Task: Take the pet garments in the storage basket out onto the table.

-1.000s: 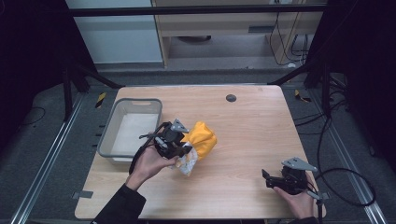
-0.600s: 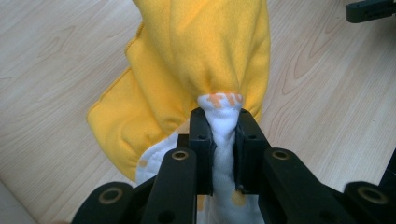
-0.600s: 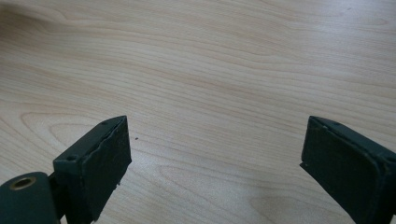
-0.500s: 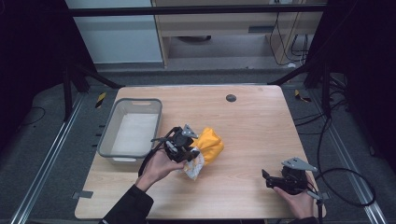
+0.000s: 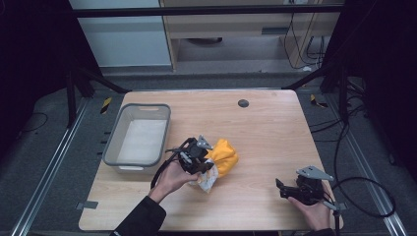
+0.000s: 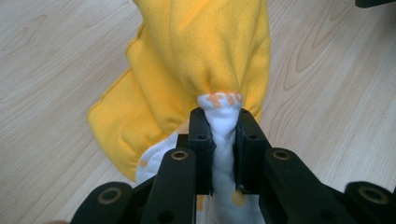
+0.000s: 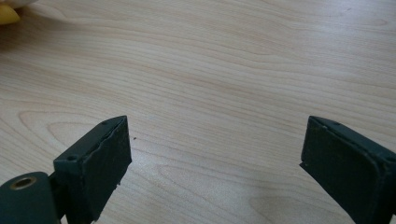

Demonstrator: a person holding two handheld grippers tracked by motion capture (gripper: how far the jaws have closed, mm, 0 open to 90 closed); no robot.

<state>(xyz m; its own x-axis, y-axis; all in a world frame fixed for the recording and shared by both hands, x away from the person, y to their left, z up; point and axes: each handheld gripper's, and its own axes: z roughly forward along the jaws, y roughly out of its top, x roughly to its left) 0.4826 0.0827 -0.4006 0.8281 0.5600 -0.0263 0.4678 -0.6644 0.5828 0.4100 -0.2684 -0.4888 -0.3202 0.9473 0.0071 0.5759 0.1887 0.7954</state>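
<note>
cloth dragged farther from bin – left tongs still clamped.

Both handheld black two-jaw grippers, left and right, carry grey three-cornered plates and black cables; brass-coloured rivets dot their fingers; dark long sleeves.

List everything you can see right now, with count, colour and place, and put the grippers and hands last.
Table: one, light wood, centre of the high view.
Bin: one, grey, table's left side, white lining inside.
Cloth: one, yellow with a white, orange-spotted part, mid-table.
Round disc: one, dark, far side of the table.
Left gripper: one, black, jaws clamped on the cloth's white part.
Right gripper: one, black, jaws wide apart over bare wood, near right corner.
Hands: two, left hand, right hand, near edge.
</note>
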